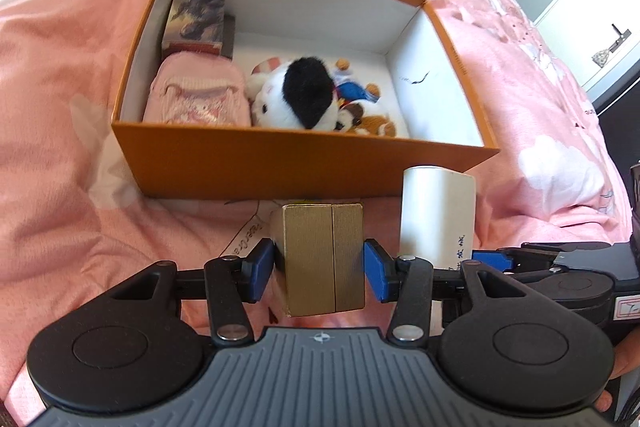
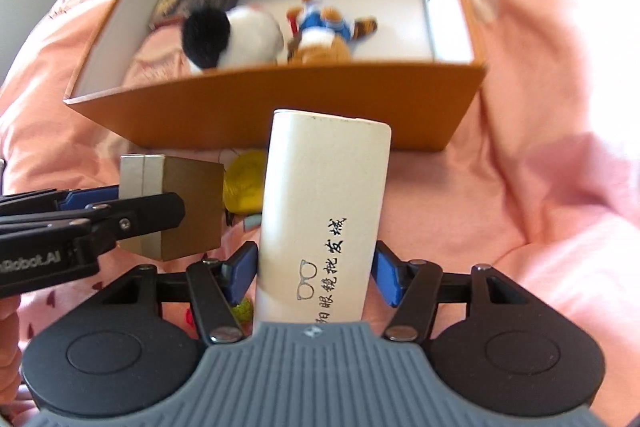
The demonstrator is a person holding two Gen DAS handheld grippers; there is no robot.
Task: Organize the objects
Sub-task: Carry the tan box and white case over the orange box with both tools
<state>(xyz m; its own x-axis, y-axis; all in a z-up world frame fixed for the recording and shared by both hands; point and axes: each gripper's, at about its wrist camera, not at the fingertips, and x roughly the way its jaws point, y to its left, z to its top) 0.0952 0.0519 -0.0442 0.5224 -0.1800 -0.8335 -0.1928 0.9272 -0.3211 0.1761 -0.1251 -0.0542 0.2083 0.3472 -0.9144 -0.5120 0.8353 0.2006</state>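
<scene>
An orange box [image 1: 280, 163] with white inside walls sits on a pink bedspread; it also shows in the right wrist view [image 2: 280, 107]. Inside lie a pink pouch [image 1: 196, 95], a picture-printed carton [image 1: 196, 21], a black-and-white plush [image 1: 300, 95] and a small brown plush [image 2: 320, 43]. My left gripper [image 1: 319, 273] is shut on a gold box [image 1: 320, 259], held just in front of the orange box. My right gripper [image 2: 314, 273] is shut on a white glasses case [image 2: 324, 215] with black Chinese print, to the right of the gold box [image 2: 188, 203].
A yellow object [image 2: 244, 183] lies on the bedspread between the gold box and the white case. A small green-yellow item [image 2: 244, 309] shows under the right gripper. The pink bedspread [image 1: 60, 147] is rumpled all around. A grey door with a handle [image 1: 612, 39] stands at the far right.
</scene>
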